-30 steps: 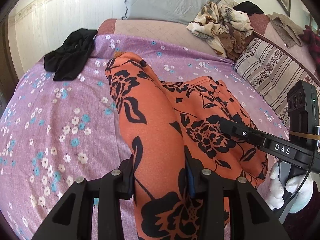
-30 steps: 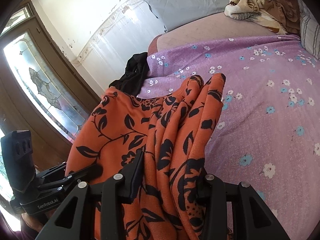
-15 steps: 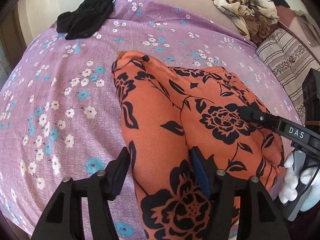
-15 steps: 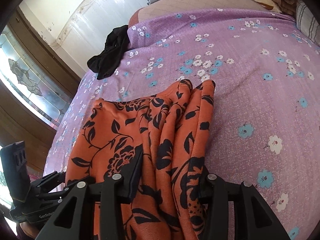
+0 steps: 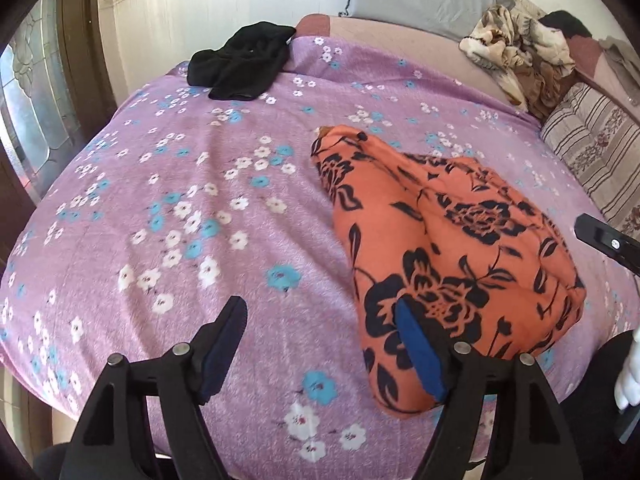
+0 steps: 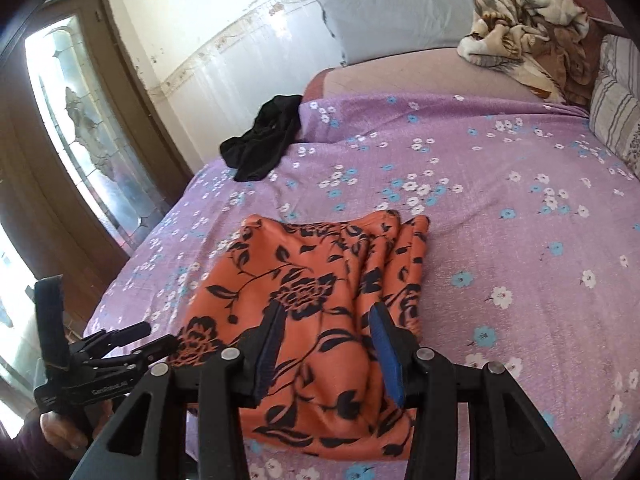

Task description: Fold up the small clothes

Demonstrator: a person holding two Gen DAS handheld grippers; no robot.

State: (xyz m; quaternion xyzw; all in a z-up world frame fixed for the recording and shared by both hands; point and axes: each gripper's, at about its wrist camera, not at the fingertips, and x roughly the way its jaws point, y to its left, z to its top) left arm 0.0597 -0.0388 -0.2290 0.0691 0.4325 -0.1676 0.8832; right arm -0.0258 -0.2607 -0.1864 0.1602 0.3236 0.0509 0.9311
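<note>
My left tongs (image 5: 320, 344) stand wide open over the near edge of the bed (image 5: 168, 208), holding nothing; the right-hand pad touches or just overlaps the near left corner of the orange floral garment (image 5: 452, 248). My right tongs (image 6: 326, 344) are open too, their blue pads apart above the cloth's near half, with no fabric pinched between them. The garment lies as a folded bundle on the purple flowered bedspread (image 6: 520, 208), near the front edge, its pleated side bunched along the right in the right wrist view. A black garment (image 5: 244, 64) sits well apart near the far left corner.

The risk I see: the fold is loose and puffy, so the layers could slide open, mostly along that bunched right edge. It also sits near the bed's edge, so a careless nudge from either tongs might drag it off. The left pad by the corner could snag and lift the top layer as I draw away.

A second ago both tongs were clamped on the orange cloth and held it up off the bed. Half a second ago it was lowered but still gripped. Now both have let go, the cloth rests flat, and the left tongs have shifted leftward off it.
</note>
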